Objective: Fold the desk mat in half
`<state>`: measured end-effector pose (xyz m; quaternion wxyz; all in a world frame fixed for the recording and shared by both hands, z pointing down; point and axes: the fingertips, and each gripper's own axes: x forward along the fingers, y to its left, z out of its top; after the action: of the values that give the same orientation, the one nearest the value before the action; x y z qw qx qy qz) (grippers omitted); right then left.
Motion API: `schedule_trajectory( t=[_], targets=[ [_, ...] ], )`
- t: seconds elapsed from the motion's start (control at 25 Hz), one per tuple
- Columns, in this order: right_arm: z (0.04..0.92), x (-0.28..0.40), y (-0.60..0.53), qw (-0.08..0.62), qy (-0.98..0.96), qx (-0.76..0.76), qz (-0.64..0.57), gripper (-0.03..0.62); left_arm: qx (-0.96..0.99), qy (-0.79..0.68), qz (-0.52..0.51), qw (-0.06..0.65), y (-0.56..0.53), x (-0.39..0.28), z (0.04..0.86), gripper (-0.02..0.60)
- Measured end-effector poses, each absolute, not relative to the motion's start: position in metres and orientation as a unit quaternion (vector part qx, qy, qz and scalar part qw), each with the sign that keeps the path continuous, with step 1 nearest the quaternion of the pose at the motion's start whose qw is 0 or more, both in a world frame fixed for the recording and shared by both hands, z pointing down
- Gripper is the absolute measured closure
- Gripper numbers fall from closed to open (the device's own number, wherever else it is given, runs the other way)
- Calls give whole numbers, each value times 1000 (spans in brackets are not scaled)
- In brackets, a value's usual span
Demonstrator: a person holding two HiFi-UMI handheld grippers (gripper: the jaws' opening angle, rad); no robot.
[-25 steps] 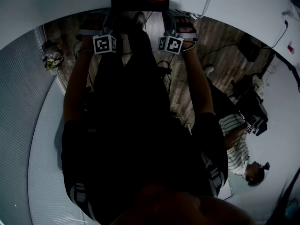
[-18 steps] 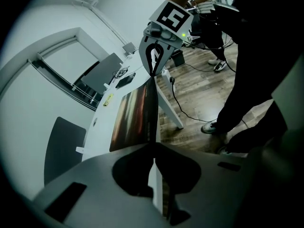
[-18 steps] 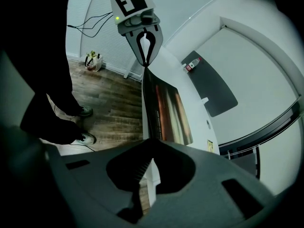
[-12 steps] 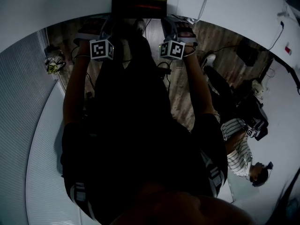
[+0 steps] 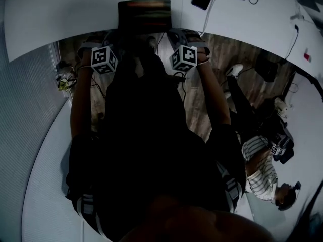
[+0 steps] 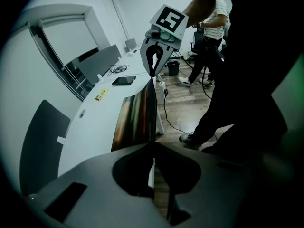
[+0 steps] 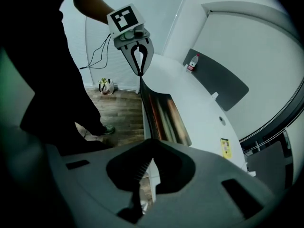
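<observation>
While both pairs of jaws are pressing together on the desk mat (image 6: 138,115), the left gripper (image 6: 153,146) and the right gripper (image 7: 152,146) are each pinching one end of the mat's edge nearest the front rim of the white desk (image 6: 90,127), holding it taut along that rim and raised off the desk. Its remainder is lying farther in on the desk, so the fold is likely calling for both grippers, equally near, carrying this edge inward over the desk.
</observation>
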<state>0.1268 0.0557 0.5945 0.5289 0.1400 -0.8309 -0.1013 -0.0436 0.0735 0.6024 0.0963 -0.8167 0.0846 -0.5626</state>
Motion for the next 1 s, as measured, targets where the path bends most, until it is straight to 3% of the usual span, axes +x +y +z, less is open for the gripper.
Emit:
schedule_trajectory(
  t=[0.6, 1.0],
  targets=[
    [566, 135, 13, 527, -847, 73, -11, 585, -841, 16, -539, -50, 42, -36, 572, 569],
    [585, 127, -41, 546, -833, 73, 38, 585, -843, -28, -532, -70, -18, -43, 588, 569]
  ],
)
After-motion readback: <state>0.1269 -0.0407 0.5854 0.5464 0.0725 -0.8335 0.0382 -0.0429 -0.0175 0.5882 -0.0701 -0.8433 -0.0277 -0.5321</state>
